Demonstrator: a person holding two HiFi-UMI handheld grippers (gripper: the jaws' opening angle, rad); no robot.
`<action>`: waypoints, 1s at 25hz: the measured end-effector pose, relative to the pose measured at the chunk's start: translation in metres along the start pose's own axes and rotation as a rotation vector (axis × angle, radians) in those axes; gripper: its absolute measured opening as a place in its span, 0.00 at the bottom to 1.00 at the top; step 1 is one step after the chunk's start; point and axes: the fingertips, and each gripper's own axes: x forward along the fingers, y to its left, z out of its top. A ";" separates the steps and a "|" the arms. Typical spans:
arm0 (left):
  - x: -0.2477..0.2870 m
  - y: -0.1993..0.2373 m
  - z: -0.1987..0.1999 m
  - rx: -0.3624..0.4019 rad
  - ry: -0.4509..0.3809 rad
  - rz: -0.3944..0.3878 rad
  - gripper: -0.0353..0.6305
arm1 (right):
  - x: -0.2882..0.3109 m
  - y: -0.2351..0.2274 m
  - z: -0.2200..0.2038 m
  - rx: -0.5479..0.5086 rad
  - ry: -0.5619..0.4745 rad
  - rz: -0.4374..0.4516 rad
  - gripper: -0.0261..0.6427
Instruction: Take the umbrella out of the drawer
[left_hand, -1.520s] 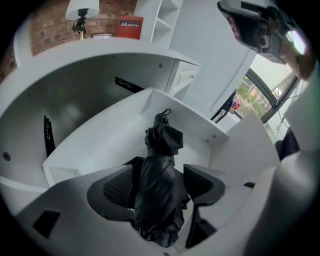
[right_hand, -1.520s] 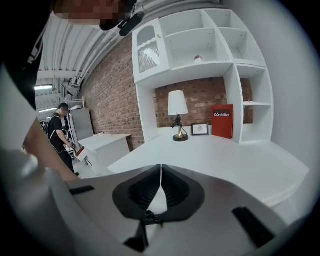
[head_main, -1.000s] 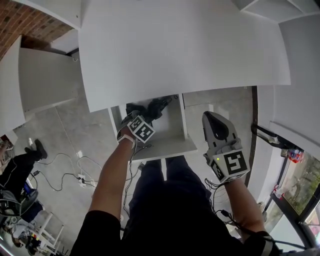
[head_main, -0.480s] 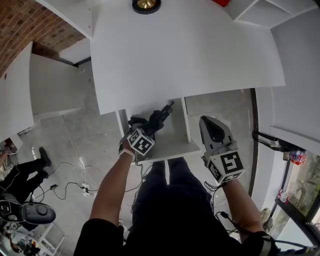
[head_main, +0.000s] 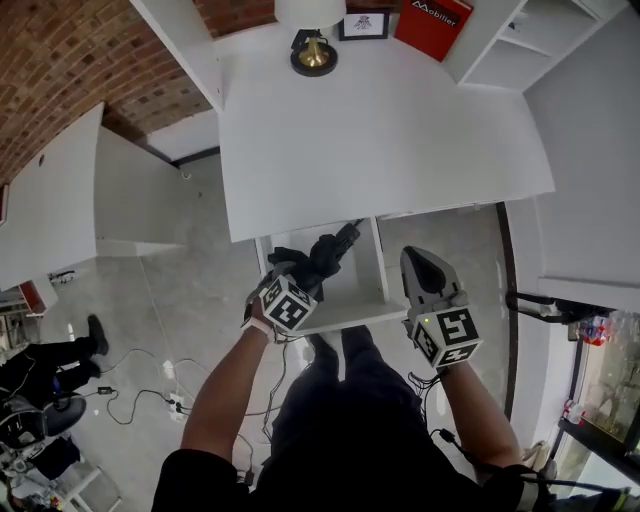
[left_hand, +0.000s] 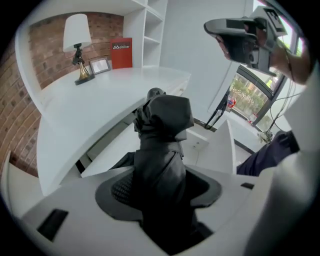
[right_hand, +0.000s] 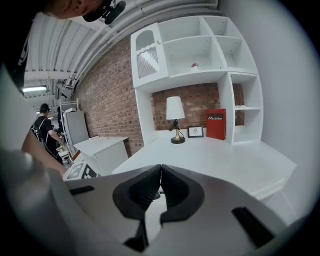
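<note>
A: Left tongs (head_main: 292, 284)?
B: Clamped on the folded black umbrella (head_main: 331, 252), held over the open drawer (head_main: 346, 312).
A: Right tongs (head_main: 420, 262)?
B: Pressed together, empty, just beside that drawer.
A: Beyond?
B: White desk (head_main: 380, 130), lamp (head_main: 312, 30) at the back.

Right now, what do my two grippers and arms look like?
Both the left gripper and right gripper have white-grey bodies with black pads, and each carries a cube of black-and-white square markers. Black cables trail from the wrists. The arms are bare below short black sleeves.
</note>
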 end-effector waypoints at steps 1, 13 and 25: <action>-0.010 0.000 0.004 0.006 -0.014 0.007 0.42 | -0.003 0.001 0.005 -0.003 -0.010 -0.007 0.04; -0.112 0.048 0.052 -0.351 -0.242 0.060 0.42 | -0.029 0.008 0.047 -0.027 -0.089 -0.031 0.04; -0.141 0.169 0.111 -0.624 -0.293 0.132 0.42 | -0.015 -0.020 0.063 -0.003 -0.105 -0.020 0.04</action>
